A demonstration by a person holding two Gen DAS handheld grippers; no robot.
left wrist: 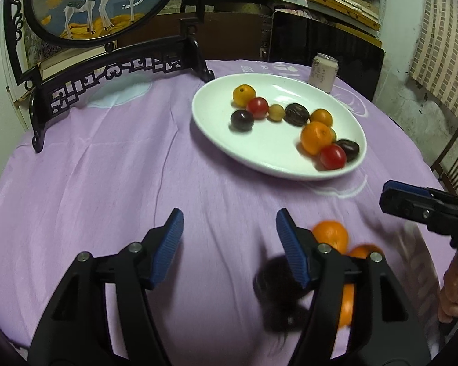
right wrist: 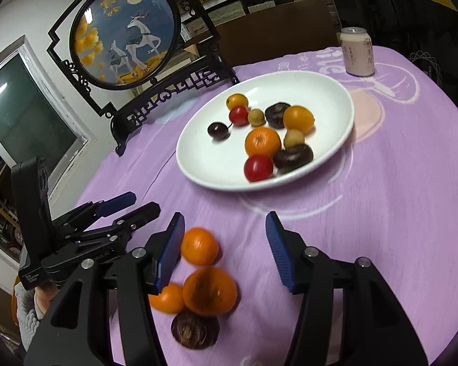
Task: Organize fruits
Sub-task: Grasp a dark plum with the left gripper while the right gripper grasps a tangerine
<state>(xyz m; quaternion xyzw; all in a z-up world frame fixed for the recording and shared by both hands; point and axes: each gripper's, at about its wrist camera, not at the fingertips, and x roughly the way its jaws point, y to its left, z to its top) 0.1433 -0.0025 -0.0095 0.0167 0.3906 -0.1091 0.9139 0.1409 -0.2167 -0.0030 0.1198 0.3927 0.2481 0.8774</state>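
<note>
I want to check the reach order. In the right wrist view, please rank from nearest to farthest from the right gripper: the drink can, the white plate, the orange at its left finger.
From the right gripper:
1. Orange, on the cloth beside its left finger.
2. White plate, further back, centre.
3. Drink can, at the far right edge.

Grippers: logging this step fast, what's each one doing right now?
Left gripper: open, holding nothing.
Right gripper: open, holding nothing; loose oranges lie beside it on the cloth.

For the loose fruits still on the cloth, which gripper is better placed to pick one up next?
Probably the right gripper: its open jaws point at the oranges, which lie near its left finger. The left gripper is open too, but they sit beside its right finger, partly hidden.
</note>
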